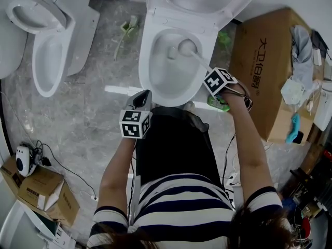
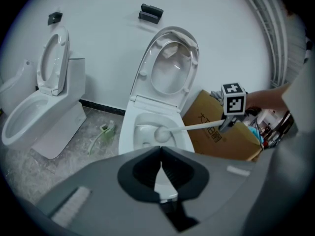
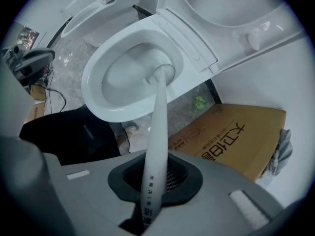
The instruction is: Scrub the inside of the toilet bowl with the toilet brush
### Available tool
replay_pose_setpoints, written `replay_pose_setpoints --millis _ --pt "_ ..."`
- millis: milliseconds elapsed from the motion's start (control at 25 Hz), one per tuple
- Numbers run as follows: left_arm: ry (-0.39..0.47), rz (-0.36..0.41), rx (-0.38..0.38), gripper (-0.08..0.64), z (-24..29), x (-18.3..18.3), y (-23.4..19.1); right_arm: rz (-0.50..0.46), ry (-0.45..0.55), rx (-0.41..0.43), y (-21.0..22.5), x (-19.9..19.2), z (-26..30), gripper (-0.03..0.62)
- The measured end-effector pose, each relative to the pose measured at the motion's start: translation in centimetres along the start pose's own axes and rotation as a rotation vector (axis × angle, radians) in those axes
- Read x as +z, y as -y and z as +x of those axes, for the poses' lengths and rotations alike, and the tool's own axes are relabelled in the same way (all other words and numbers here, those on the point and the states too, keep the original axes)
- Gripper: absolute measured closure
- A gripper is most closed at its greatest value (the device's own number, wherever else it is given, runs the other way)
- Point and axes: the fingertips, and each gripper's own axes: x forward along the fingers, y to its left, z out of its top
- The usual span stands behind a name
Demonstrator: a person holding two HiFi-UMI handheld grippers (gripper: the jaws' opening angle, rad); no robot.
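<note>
Scrub step looked in hand: right claw (image 3: 156, 178) pinched the handle of the white, round-headed plastic toilet brush (image 3: 158, 107), its head down inside the white ceramic toilet bowl (image 3: 89, 86) near the back wall. Next move probably called for sweeps round the wall with the grip held firm. Only the right gripper view showed that clamp; the left gripper view showed the left claw (image 2: 161, 166) pressed together, empty, short of the bowl.

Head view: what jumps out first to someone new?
The white toilet brush, clamped in the right gripper, reaches down into the open toilet bowl at top centre. A second toilet stands at left and a cardboard box at right; the left gripper hangs shut and empty near the bowl's front rim.
</note>
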Motion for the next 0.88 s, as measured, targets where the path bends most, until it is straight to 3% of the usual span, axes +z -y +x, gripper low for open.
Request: replay_pose_setpoints --millis 520,880 --pt "-0.008 0.01 0.001 0.56 -1.4 -0.8 -0.3 -0.185 -0.16 -0.087 1.0 -2.1 -1.4 0.561" --pt "-0.014 0.017 0.002 0.56 -1.1 -0.8 -0.4 -0.293 -0.232 -0.038 -0.6 -3.7 -1.1 0.563"
